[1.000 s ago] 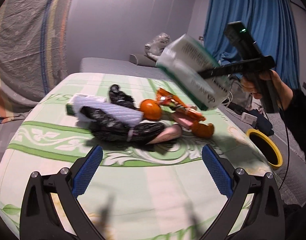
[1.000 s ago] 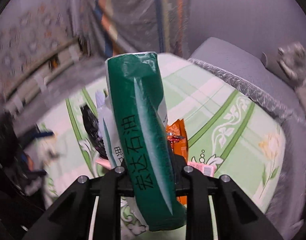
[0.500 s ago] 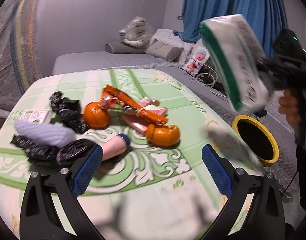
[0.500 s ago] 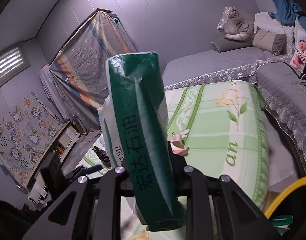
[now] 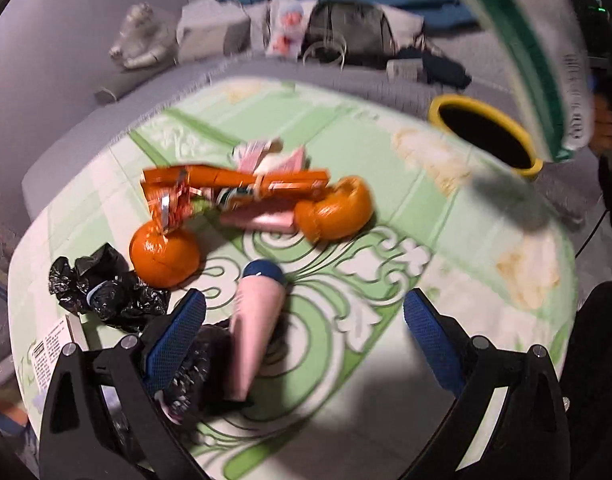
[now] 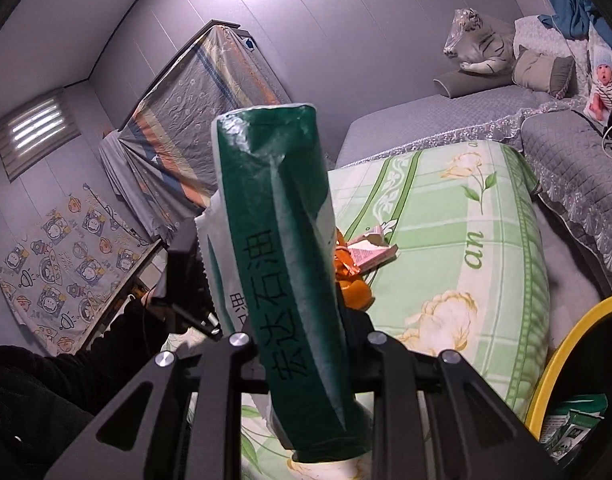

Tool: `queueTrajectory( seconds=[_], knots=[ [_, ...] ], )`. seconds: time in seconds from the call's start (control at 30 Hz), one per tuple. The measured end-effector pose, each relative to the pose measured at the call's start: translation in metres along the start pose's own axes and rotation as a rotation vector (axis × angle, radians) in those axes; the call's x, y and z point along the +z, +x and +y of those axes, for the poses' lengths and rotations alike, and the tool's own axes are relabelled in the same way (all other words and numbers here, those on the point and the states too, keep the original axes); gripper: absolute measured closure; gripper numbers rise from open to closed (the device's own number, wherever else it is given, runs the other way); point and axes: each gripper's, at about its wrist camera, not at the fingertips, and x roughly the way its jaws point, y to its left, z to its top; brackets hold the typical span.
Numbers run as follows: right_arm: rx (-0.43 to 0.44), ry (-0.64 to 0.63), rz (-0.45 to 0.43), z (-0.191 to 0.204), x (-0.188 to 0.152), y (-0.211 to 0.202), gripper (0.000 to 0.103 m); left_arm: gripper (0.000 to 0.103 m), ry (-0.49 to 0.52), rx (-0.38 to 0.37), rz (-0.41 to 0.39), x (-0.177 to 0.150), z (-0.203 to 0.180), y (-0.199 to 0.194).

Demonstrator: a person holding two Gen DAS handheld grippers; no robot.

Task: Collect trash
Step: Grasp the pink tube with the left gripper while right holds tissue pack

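The green packet (image 6: pixel 293 280) carries black Chinese characters down its side, "宏达石油". On the green floral bedsheet (image 6: pixel 486 240), the letters "an" show in green script.

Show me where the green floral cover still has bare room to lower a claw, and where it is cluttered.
Bare: the near stretch of the cover ahead of the left claw, and the right side toward the yellow-rimmed bin. Crowded: the middle and left, with the orange wrapper, two orange fruits, pink tube and black plastic bag.
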Motion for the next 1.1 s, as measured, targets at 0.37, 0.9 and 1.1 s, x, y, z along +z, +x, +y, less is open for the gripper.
queueTrajectory(
  seconds=[0.37, 0.9, 1.1],
  knots=[
    [-0.008, 0.054, -0.004, -0.009, -0.009, -0.002, 0.082, 0.013, -0.004, 0.001, 0.106, 0.003, 0.015, 0.043],
    [0.005, 0.072, -0.013, 0.002, -0.012, -0.006, 0.082, 0.070, -0.059, 0.029, 0.070, 0.000, 0.023, 0.040],
    [0.027, 0.080, -0.012, 0.014, -0.018, -0.008, 0.082, 0.070, -0.095, 0.085, -0.115, 0.003, -0.005, -0.025]
  ],
)
